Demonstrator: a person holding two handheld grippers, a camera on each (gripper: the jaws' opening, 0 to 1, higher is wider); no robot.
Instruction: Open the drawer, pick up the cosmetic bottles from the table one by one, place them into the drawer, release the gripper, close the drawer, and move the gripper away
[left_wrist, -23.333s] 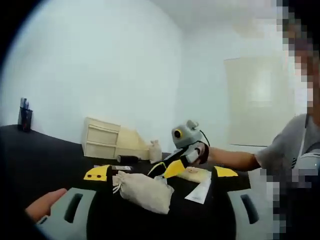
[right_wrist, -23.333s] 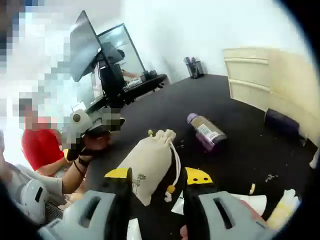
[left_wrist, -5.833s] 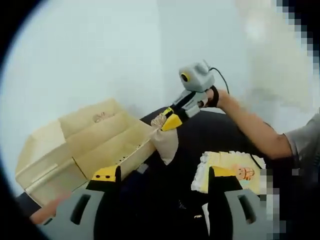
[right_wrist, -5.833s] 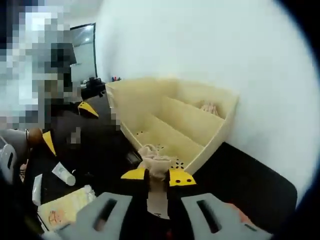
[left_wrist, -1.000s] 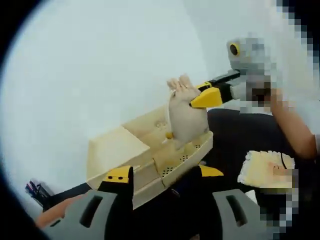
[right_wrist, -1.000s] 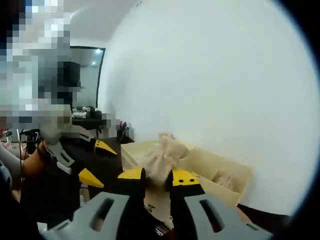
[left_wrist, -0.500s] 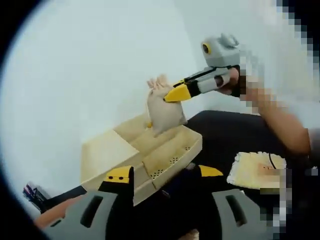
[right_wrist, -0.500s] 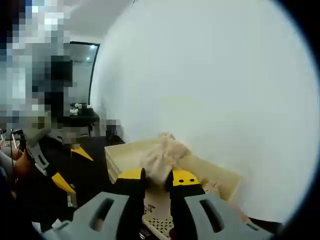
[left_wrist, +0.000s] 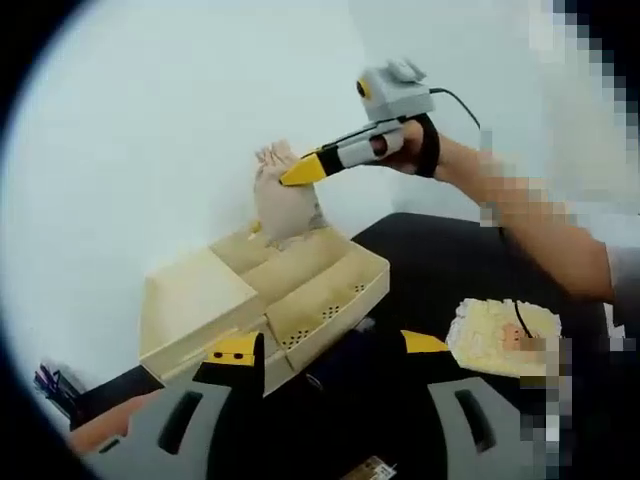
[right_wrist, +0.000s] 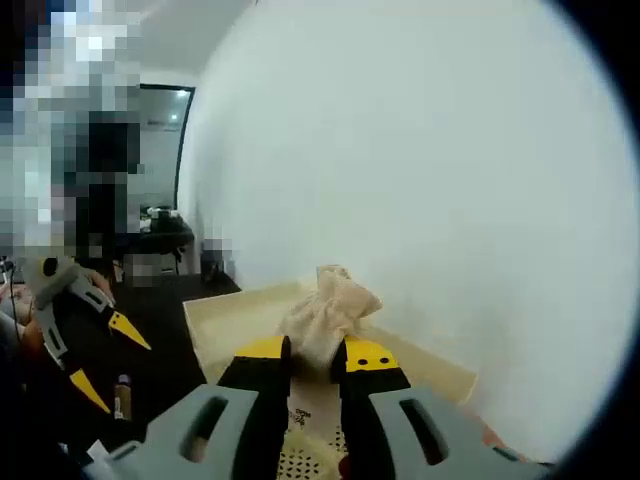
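Two tools are in play, and you should read the scene from the big pieces down. Your black counter (left_wrist: 450, 270) carries the pale wooden organizer (left_wrist: 260, 300), which sits against the white wall with its drawer (left_wrist: 335, 295) pulled out toward you, so its tray is open from above for dropping things in. Just beside it on the counter lies a yellow frilled pouch (left_wrist: 505, 335), out of the way of the drawer's path.

Your right tool (left_wrist: 300, 172) is clamped on the neck of a small cloth bag (left_wrist: 280, 205), which hangs above the back of the organizer; gripping at the gathered top lets the body dangle free for lowering. In the right gripper view the same bag (right_wrist: 325, 310) sits pinched between the yellow tips.

Your left tool (left_wrist: 330, 348) waits low near the drawer front with its jaws apart and nothing between them, probably ready to push the drawer shut.
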